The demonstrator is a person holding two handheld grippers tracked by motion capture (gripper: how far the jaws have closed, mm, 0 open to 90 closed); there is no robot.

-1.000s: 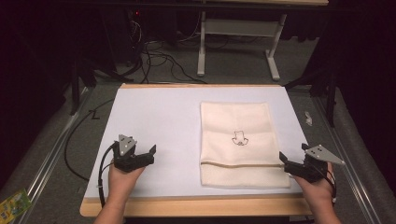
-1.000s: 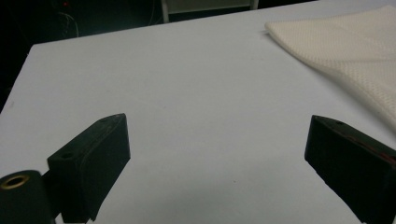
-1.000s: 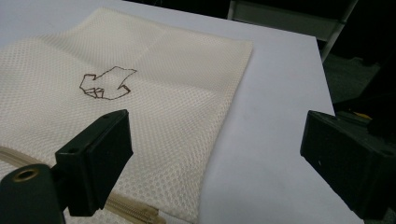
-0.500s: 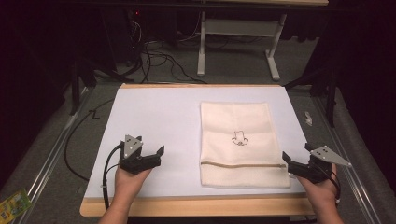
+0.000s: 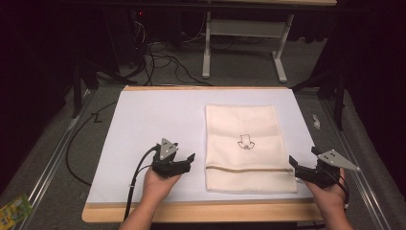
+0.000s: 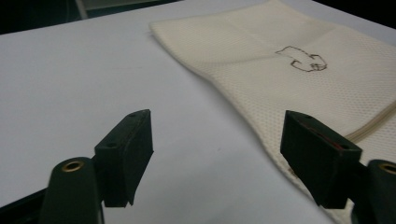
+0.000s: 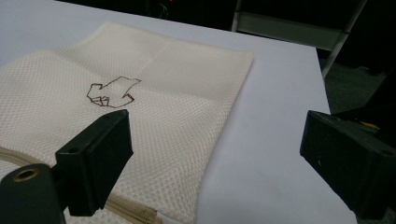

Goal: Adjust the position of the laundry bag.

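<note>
With the cream mesh bag lying flat on the bench, the left gripper and right gripper flank its near end, jaws apart, seemingly approaching; next likely means pinching the 2 near corners.

towel: cream waffle-weave cloth | table cover: smooth matt white | table edge: wood

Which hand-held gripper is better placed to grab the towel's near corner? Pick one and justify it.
Right. The right hand-held gripper sits open at the cream towel's near right edge, beside its stripe. The left hand-held gripper, also open, stands apart from the left edge, with bare mat between.
</note>
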